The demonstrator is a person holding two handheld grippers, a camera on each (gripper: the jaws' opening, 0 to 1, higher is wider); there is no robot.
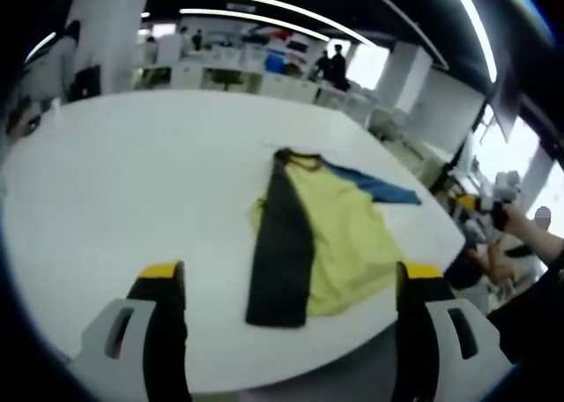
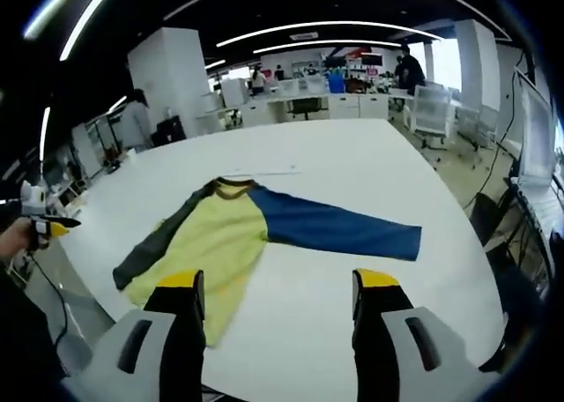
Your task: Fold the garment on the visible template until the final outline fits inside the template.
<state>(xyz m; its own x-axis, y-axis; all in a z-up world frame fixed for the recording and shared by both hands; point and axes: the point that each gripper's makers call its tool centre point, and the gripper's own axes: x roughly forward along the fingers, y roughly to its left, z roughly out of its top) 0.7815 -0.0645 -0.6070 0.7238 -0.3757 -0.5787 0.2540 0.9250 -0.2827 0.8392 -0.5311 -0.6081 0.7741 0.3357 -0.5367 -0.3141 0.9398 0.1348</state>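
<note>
A long-sleeved garment lies flat on the white table [image 1: 132, 182]. It has a yellow body [image 1: 339, 234] [image 2: 211, 234], a dark grey sleeve [image 1: 282, 243] [image 2: 150, 243] and a blue sleeve [image 1: 383, 189] [image 2: 339, 227]. The grey sleeve lies straight along the body's side and the blue one stretches out sideways. My left gripper [image 1: 291, 274] hovers open above the table's near edge, short of the hem. My right gripper [image 2: 278, 280] is open too, nothing between its jaws, just in front of the body and the blue sleeve. A faint thin line [image 2: 264, 173] marks the table beyond the collar.
The other gripper and the hand holding it show at the table's side [image 1: 489, 206] [image 2: 40, 219]. The table edge [image 2: 88, 279] runs close under the garment's hem. Office desks, chairs [image 2: 432, 111], a white pillar [image 2: 172, 76] and distant people stand behind.
</note>
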